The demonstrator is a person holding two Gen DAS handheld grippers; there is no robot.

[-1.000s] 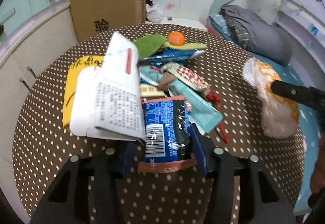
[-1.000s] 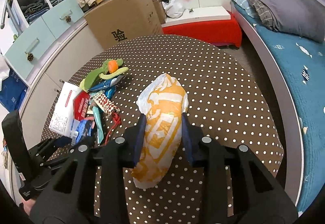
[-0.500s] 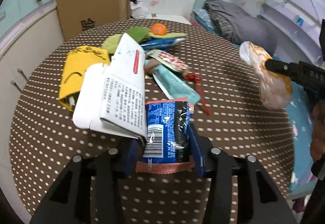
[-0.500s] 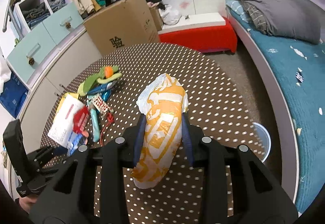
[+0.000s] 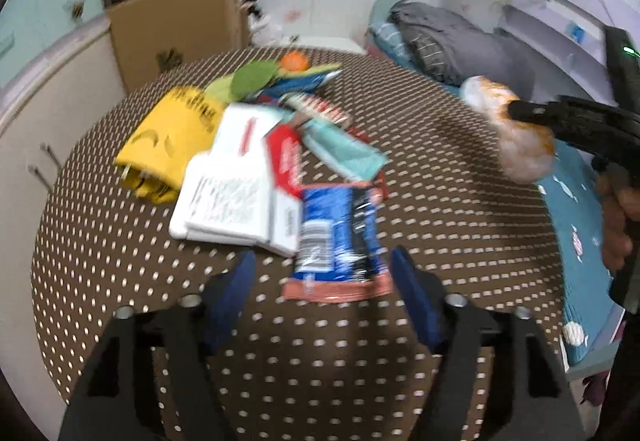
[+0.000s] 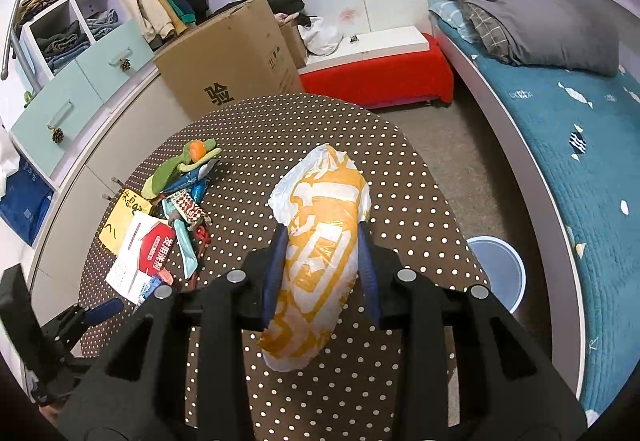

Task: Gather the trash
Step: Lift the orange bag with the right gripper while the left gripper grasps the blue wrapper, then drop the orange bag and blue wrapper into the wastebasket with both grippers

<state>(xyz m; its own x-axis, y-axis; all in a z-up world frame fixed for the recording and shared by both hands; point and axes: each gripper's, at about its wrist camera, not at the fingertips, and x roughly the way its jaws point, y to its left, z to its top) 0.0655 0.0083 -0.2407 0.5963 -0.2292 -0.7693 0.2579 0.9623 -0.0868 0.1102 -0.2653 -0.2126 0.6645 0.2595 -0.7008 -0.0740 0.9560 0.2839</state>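
Blue foil, the snack wrapper (image 5: 340,241) lies flat on the polka-dot table (image 5: 440,201) between the spread fingers of the left gripper (image 5: 320,281); half a second earlier those fingers bracketed it closely, and the jaws have just been opening, so the pads now stand clear of both edges; the white leaflet (image 5: 232,197) that leaned on the wrapper now lies flat beside it, touching its left edge. Judgement: this reads as a release or a re-grip, so the wrapper counts as not yet collected.

The right gripper (image 6: 320,273) pinches the orange-and-white plastic bag (image 6: 320,261) at its waist, its grip unchanged across the earlier frames; the bag hangs above the table, and the round blue bin (image 6: 496,273) on the floor beside the table edge has come into fuller view. Judgement: the bag is most likely either bound for that bin or serving as the collecting sack.

Count, from the wrapper outward: one blue wrapper; one white leaflet; one red packet (image 6: 156,253); one yellow bag (image 5: 172,137); one teal wrapper (image 5: 344,153); one red-and-white patterned wrapper (image 6: 190,207); one green item (image 5: 252,79), blurred; one orange round object (image 5: 294,61); one held bag; one bin; two grippers. Smaller scraps in the pile cannot be counted.
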